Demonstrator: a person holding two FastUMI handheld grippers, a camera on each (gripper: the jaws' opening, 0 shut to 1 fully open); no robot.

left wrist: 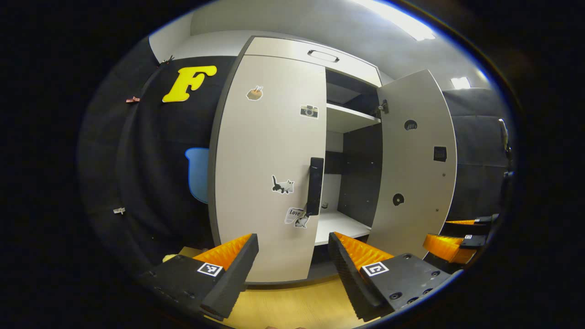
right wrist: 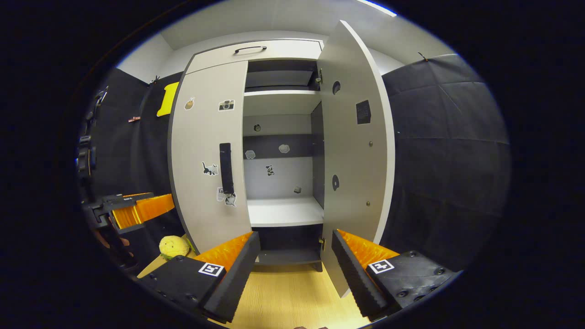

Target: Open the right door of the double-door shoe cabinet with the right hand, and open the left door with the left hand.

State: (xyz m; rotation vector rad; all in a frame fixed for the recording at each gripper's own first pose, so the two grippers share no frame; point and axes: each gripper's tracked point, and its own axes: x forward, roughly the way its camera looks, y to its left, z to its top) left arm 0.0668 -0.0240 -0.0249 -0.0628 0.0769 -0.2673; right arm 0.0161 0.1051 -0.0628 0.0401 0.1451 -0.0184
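The shoe cabinet's right door (left wrist: 418,160) (right wrist: 354,146) stands swung wide, showing white shelves (right wrist: 283,211) inside. Its left door (left wrist: 267,160) (right wrist: 208,155), dotted with stickers, is closed, with a dark vertical handle (left wrist: 315,186) (right wrist: 226,168) at its inner edge. My left gripper (left wrist: 292,242) is open, a short way in front of the left door and below the handle, touching nothing. My right gripper (right wrist: 295,240) is open and empty, facing the open compartment beside the right door's lower edge. In the left gripper view the right gripper (left wrist: 450,240) appears at the far right; in the right gripper view the left gripper (right wrist: 137,208) appears at the left.
A drawer with a handle (left wrist: 322,55) (right wrist: 250,48) tops the cabinet. The cabinet stands on a light wooden floor (right wrist: 292,292). A yellow plush toy (right wrist: 173,246) lies on the floor left of the cabinet. Black cloth walls close in both sides.
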